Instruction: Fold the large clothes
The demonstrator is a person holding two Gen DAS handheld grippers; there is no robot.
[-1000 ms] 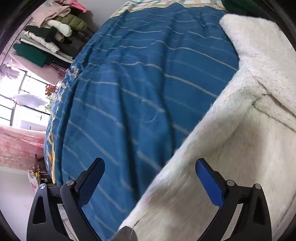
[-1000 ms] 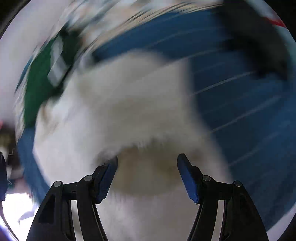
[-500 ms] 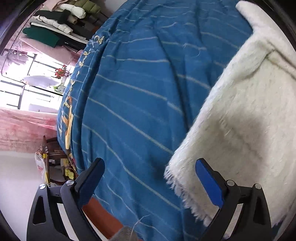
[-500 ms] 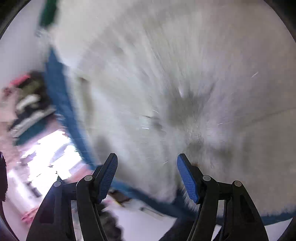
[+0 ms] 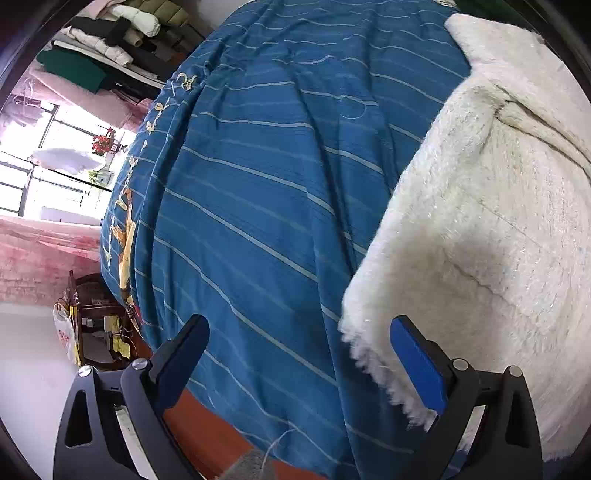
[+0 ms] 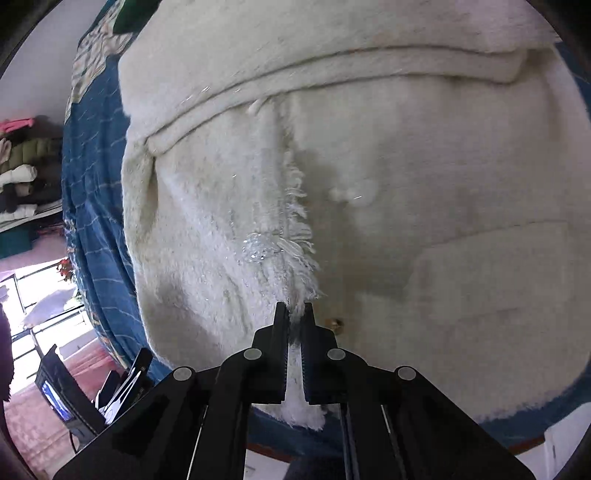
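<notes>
A large white fluffy coat point(image 5: 491, 206) lies spread on a bed with a blue striped cover point(image 5: 266, 192). In the left wrist view my left gripper point(image 5: 295, 350) is open and empty; the coat's near left corner lies just ahead of its right finger point(image 5: 417, 362). In the right wrist view the coat point(image 6: 406, 166) fills the frame, with a fringed front edge down its middle. My right gripper point(image 6: 294, 314) is shut on that fringed edge near the hem, with white fabric pinched between the jaws.
Stacked folded clothes point(image 5: 110, 40) sit on shelves beyond the bed's far left. A bright window point(image 5: 40, 173) and a dark wooden stand point(image 5: 92, 321) are left of the bed. A green garment point(image 6: 129, 14) lies at the bed's far end.
My right gripper was open over the coat and has now shut on its fringed edge. My left gripper stayed open and drew back slightly towards the coat's corner.
</notes>
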